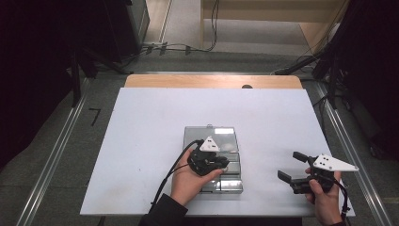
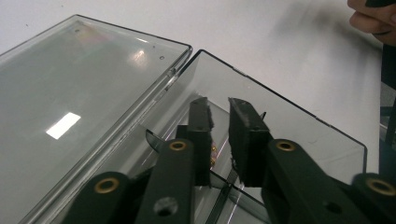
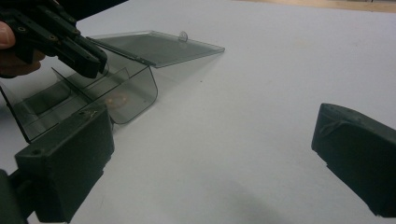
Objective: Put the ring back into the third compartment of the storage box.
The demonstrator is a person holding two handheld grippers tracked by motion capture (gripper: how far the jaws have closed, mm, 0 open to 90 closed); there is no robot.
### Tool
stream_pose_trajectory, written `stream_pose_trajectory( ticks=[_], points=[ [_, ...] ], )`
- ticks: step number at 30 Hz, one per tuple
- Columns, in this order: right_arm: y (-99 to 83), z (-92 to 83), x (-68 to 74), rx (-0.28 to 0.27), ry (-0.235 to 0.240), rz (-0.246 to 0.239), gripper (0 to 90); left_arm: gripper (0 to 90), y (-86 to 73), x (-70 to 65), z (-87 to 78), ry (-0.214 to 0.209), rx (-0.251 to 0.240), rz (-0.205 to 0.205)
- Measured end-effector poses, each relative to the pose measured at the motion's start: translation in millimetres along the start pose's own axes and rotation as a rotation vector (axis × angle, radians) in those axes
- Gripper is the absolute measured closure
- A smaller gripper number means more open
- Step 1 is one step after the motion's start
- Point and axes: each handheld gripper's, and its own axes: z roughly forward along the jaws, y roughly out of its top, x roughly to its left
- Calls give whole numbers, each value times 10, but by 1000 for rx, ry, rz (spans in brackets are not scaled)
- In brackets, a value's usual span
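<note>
Box: a clear smoky plastic compartment box (image 1: 221, 162) lies open near the front middle of the white worktop (image 1: 141, 141), its lid (image 1: 214, 138) folded flat away from the person.
Box interior: the right tongs' view shows thin dividers splitting the tray (image 3: 93, 93) into compartments – something small and brownish sits on the floor of one, too faint to name.
Left tongs: the left tongs (image 2: 219, 121) dip into the tray just by the hinge, with the left hand (image 1: 190, 181) resting at the box's near edge.
Left tongs, state: the jaws stand slightly apart with a narrow gap between the pads – nothing visible is pinched there; a small brass-coloured glint shows beside the left finger (image 2: 201, 135), but what it is cannot be told.
Right tongs: the right tongs (image 1: 292, 165) hover over bare worktop, well to the right of the box, held in the right hand (image 1: 324, 197).
Right tongs, state: spread wide, the two pads (image 3: 70, 154) far apart with nothing between them.
Cable: a black cable (image 1: 164, 181) trails from the left tongs past the sleeve toward the worktop's front edge.
</note>
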Motion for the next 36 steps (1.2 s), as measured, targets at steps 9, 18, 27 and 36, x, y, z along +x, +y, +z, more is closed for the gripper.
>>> stream_pose_trajectory(
  ticks=[9, 18, 27, 36],
  points=[
    [-2, 4, 3, 2, 0, -1, 0, 647, -39, 14, -118, -20, -79, 12],
    [-4, 9, 7, 6, 0, -5, 0, 507, -64, 50, -227, -38, -158, 3],
    [-10, 30, 17, 15, -2, -11, 0, 385, -77, 110, -333, -46, -202, -19],
    [-12, 47, 30, 22, 4, -13, 0, 305, -103, 202, -464, -32, -237, -41]
  ],
)
